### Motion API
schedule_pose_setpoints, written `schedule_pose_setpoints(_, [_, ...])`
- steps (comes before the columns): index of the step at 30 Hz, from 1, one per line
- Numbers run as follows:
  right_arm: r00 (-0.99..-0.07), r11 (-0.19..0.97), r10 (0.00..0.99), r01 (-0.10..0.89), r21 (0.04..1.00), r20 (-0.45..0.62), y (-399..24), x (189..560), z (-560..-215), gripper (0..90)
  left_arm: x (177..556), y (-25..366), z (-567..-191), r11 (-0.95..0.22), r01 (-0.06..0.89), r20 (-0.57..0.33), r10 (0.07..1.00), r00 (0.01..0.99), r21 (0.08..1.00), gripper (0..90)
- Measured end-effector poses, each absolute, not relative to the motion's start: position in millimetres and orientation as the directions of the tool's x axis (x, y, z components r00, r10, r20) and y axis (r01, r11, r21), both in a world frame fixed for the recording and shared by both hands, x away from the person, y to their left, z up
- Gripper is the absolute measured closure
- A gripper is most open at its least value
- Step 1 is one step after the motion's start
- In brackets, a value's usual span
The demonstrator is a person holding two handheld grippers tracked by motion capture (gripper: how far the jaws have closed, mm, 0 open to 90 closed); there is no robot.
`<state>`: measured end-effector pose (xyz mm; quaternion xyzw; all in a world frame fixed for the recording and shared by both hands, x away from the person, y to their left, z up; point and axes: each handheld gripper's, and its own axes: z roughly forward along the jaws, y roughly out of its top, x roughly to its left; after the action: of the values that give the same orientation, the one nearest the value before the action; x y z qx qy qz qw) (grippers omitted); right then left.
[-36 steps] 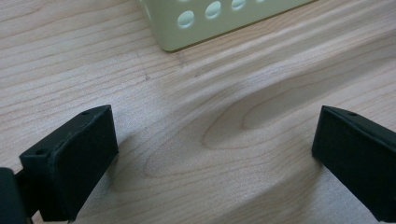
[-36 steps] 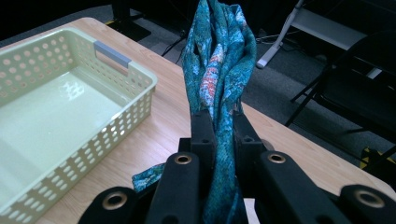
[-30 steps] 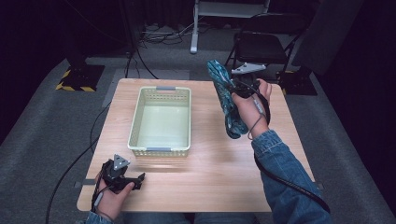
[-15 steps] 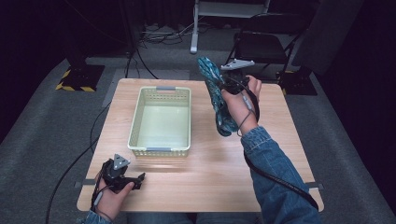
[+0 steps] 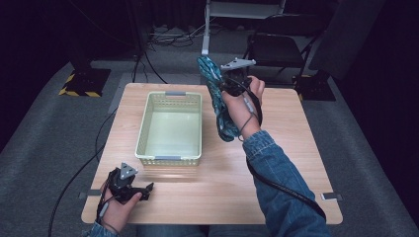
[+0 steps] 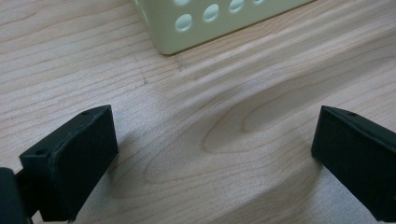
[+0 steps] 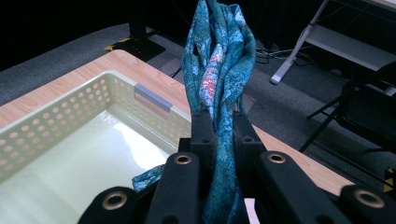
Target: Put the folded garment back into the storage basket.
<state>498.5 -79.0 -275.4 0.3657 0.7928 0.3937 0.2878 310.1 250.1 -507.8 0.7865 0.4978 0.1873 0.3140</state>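
Hanging from the right gripper [image 5: 225, 85], one teal patterned scarf [image 5: 217, 101] is clenched between its fingers [image 7: 203, 135] and dangles just beside the far right corner of the one pale green perforated basket [image 5: 143, 129], lifted off the wooden counter [image 5: 291, 143]. In the right gripper view the cloth rises twisted above the basket's rim. The left gripper [image 5: 143, 190] rests on the counter near the basket's near left corner, fingers [image 6: 70, 158] released wide, grasping nothing.

Light wooden table [image 5: 217, 173], a pale green perforated basket [image 5: 170, 128] resting directly on its left half.
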Motion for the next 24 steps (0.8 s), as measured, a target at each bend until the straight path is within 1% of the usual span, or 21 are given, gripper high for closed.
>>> schedule_pose_setpoints(11, [-0.600, 0.443, 0.782, 0.345, 0.827, -0.168, -51.0, 501.0, -275.9, 82.6, 310.8, 249.3, -507.9, -0.308, 0.664, -0.020, 0.899, 0.438, 0.681, 0.5])
schedule_pose_setpoints(24, [-0.613, 0.449, 0.774, 0.354, 0.820, -0.159, -28.0, 505.3, -273.4, 82.6, 310.8, 249.3, -507.9, -0.310, 0.664, -0.020, 0.898, 0.439, 0.681, 0.5])
